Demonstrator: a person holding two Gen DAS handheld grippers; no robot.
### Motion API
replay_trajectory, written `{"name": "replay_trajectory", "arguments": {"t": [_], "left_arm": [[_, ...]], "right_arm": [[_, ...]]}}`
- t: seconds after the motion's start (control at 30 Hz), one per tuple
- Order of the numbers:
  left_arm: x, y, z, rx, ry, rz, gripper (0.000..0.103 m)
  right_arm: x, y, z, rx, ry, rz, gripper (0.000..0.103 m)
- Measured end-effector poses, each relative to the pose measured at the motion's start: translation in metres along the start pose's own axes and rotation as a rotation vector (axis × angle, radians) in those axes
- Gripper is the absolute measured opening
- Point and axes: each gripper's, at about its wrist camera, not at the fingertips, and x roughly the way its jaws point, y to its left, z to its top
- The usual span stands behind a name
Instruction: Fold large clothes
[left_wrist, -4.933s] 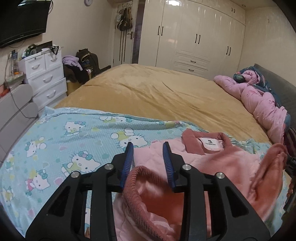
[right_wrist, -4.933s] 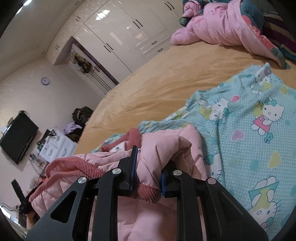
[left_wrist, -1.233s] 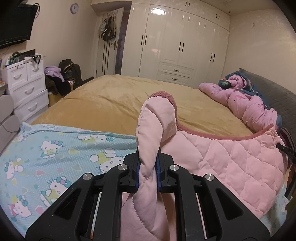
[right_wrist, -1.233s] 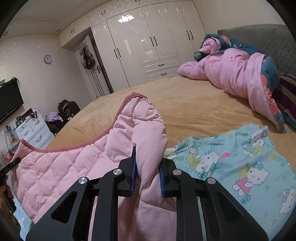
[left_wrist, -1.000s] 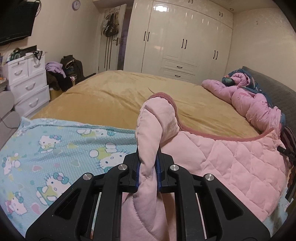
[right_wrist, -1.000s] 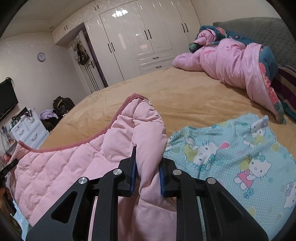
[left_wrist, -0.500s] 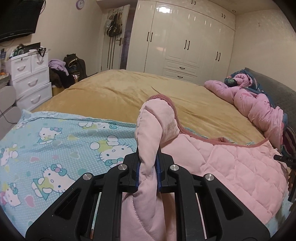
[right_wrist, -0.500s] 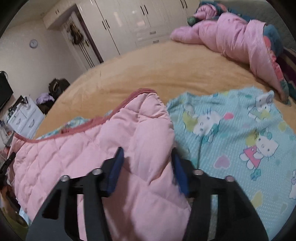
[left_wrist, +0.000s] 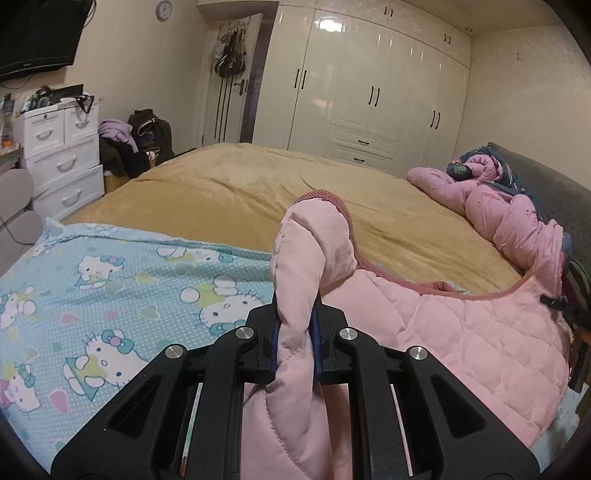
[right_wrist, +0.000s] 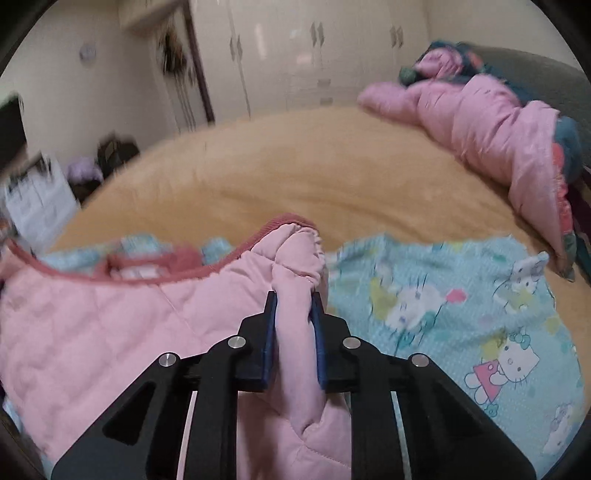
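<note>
A pink quilted jacket (left_wrist: 461, 350) with a darker ribbed hem lies spread on a blue cat-print sheet (left_wrist: 110, 295) at the near end of the bed. My left gripper (left_wrist: 295, 314) is shut on a bunched fold of it that stands up above the pads. In the right wrist view, which is blurred, my right gripper (right_wrist: 294, 299) has its jaws closing, and the pads press on another fold of the jacket (right_wrist: 110, 332) near the hem. The rest of the jacket stretches away to the left there. The sheet (right_wrist: 461, 314) lies to the right.
A tan blanket (left_wrist: 258, 192) covers the bed beyond the sheet. A pink duvet (left_wrist: 517, 221) is heaped at the headboard on the right. White drawers (left_wrist: 62, 158) and a pile of clothes (left_wrist: 136, 140) stand left of the bed. White wardrobes (left_wrist: 369, 92) line the far wall.
My right gripper opened, let the fold drop, and has closed again on the jacket. The jacket's raised hem has sunk toward the sheet. My left gripper has kept its hold.
</note>
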Motion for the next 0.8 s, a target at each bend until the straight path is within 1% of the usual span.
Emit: {"name": "replay_trajectory", "arguments": {"t": [0.07,0.1,0.17,0.23,0.3,0.37,0.4,0.5,0.67,0.8], "left_arm": [[0.000,-0.006,0.008,0.035,-0.013,0.010,0.006],[0.001,-0.007,0.011,0.037,-0.015,0.011,0.006],[0.008,-0.006,0.019,0.030,-0.006,0.023,0.006],[0.019,-0.006,0.024,0.029,0.010,0.040,0.006],[0.029,-0.006,0.024,0.045,0.023,0.058,0.007],[0.041,-0.007,0.021,0.077,0.047,0.083,0.007],[0.045,-0.007,0.020,0.085,0.059,0.091,0.007],[0.058,-0.003,0.010,0.101,0.094,0.109,0.007],[0.070,0.008,-0.004,0.074,0.127,0.106,0.009],[0.079,0.008,-0.010,0.073,0.152,0.108,0.010]], "right_arm": [[-0.016,-0.002,0.010,0.018,-0.071,0.007,0.016],[-0.020,-0.004,0.014,0.036,-0.093,0.011,0.015],[-0.019,-0.010,0.021,0.078,-0.105,0.027,0.015],[-0.005,-0.020,0.027,0.153,-0.088,0.046,0.015],[0.013,-0.026,0.028,0.200,-0.055,0.032,0.015],[0.024,-0.022,0.026,0.188,-0.033,-0.003,0.015],[0.032,-0.019,0.025,0.167,-0.019,-0.031,0.015],[0.047,-0.015,0.016,0.136,0.017,-0.078,0.014],[0.060,-0.020,0.001,0.126,0.053,-0.098,0.014],[0.071,-0.025,-0.012,0.138,0.097,-0.119,0.015]]}}
